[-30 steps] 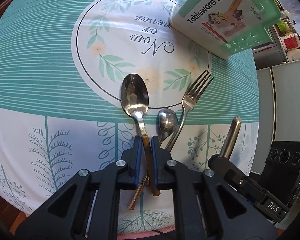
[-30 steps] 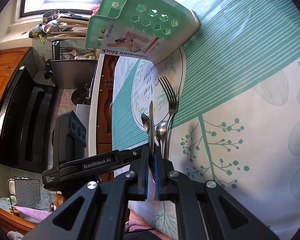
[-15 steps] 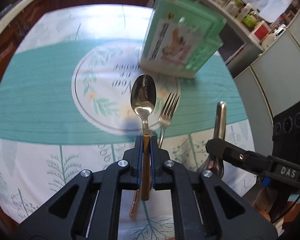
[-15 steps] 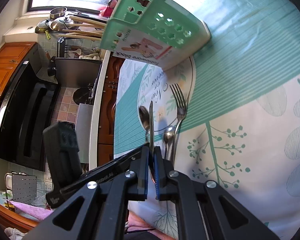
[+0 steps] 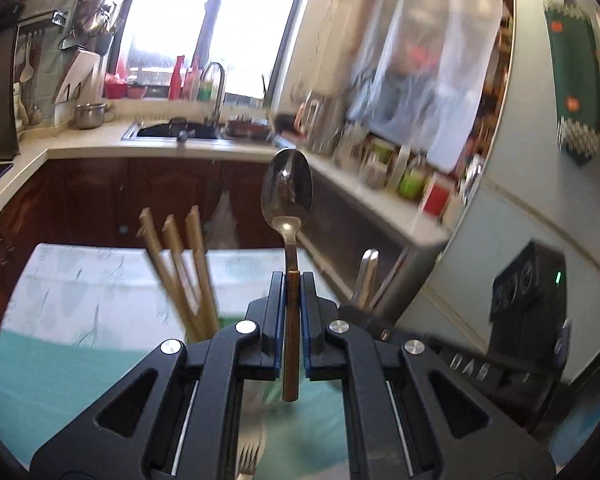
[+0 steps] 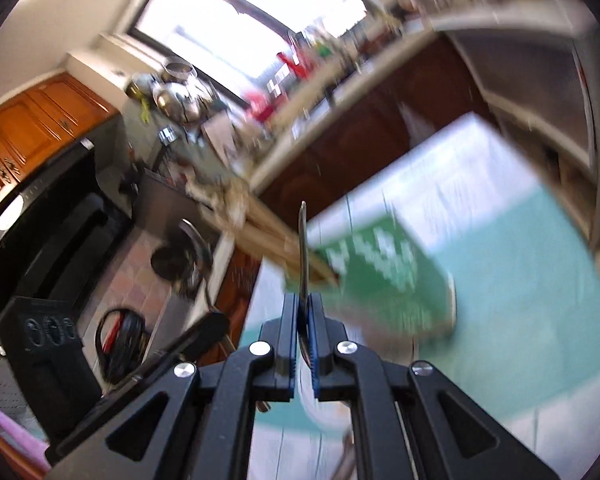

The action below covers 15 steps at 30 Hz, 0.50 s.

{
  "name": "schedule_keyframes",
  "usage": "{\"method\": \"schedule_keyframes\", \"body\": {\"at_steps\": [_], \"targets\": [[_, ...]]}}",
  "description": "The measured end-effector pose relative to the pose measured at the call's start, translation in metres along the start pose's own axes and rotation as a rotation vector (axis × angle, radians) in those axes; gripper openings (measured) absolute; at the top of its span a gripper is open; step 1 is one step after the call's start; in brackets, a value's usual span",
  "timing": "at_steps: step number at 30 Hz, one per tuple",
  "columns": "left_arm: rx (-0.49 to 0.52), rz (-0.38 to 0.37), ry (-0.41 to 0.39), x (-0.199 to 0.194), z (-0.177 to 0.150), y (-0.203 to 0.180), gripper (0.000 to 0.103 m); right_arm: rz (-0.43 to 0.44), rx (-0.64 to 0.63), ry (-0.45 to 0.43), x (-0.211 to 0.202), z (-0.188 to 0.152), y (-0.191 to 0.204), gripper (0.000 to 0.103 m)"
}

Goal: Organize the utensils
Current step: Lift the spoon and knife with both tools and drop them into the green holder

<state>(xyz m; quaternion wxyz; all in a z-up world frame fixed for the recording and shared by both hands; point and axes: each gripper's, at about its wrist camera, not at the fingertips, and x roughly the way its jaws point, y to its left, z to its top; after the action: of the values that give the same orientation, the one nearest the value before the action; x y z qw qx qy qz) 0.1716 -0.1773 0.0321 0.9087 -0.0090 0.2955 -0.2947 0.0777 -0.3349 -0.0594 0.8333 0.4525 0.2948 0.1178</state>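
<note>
Within the last second both utensils have been lifted off the table and tipped upright. The spoon (image 5: pixel 287 196) is clamped by its handle in the left gripper (image 5: pixel 291 312); a thin utensil (image 6: pixel 302 248), seen edge-on, is pinched in the right gripper (image 6: pixel 303 322). Ahead of the right gripper, the green holder (image 6: pixel 384 276) already contains wooden chopsticks (image 5: pixel 180 264); insertion seems next.

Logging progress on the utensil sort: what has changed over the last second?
Both tools rose from the table and tipped upward. The left tool lifted its spoon clear; the right tool raised its thin utensil toward the green holder. Both grips stayed shut; the fork stays below.
</note>
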Motion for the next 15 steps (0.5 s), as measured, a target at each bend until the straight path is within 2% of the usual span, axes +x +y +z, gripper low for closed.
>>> {"method": "schedule_keyframes", "body": {"at_steps": [2, 5, 11, 15], "targets": [[-0.018, 0.007, -0.031, 0.013, 0.01, 0.003, 0.004, 0.013, -0.018, -0.053, 0.004, 0.015, 0.002, 0.005], [-0.047, 0.021, -0.02, 0.045, 0.013, 0.012, 0.004, 0.021, -0.037, -0.109, 0.018, 0.03, -0.003, 0.005], [-0.042, 0.039, 0.041, 0.116, -0.009, 0.025, 0.004, 0.024, -0.092, -0.124, 0.047, 0.038, -0.018, 0.005], [-0.028, 0.028, 0.041, 0.135, -0.025, 0.033, 0.004, 0.036, -0.106, -0.122, 0.058, 0.035, -0.03, 0.005]]}}
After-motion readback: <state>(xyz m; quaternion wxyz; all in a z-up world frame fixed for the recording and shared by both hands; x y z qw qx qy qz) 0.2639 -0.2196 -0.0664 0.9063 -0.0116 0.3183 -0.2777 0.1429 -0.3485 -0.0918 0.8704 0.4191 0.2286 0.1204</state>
